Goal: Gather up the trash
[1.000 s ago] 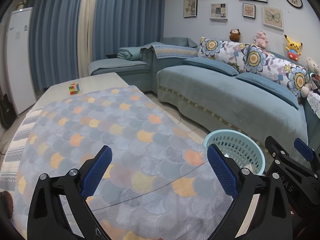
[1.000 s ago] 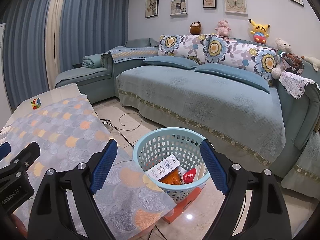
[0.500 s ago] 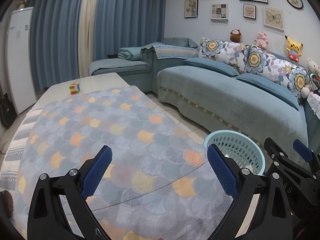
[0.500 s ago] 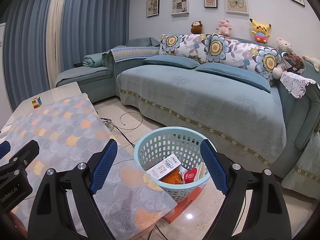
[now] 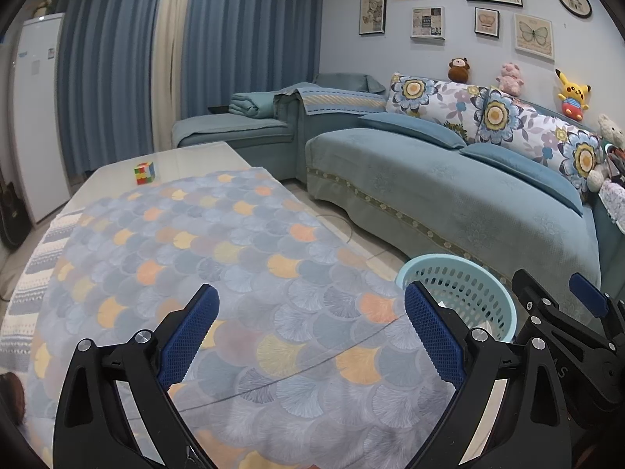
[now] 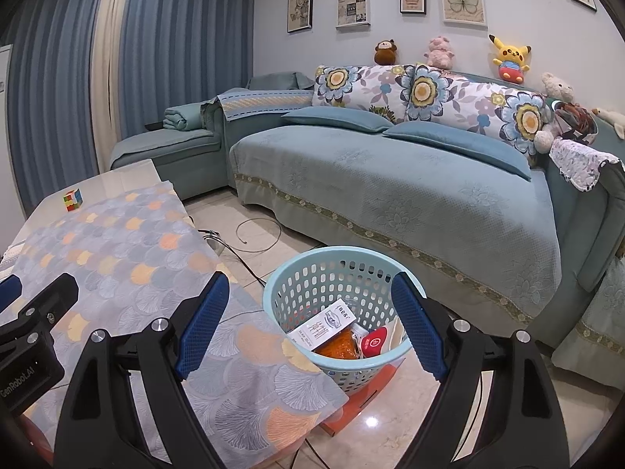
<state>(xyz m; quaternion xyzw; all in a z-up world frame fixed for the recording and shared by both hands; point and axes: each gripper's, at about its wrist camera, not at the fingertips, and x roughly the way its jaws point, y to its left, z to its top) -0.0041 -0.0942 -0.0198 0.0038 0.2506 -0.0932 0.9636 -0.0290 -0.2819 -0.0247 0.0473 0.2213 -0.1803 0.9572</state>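
While both tongs hang spread and empty, the left tongs (image 5: 308, 312) over the patterned tabletop (image 5: 234, 258) and the right tongs (image 6: 308, 301) above the basket (image 6: 336, 269) at two o'clock off the tabletop's corner, the trash (image 6: 340, 336) lies inside it. Collecting looks finished; only a puzzle cube (image 5: 145, 172) remains at eleven o'clock, so next comes checking for leftovers.
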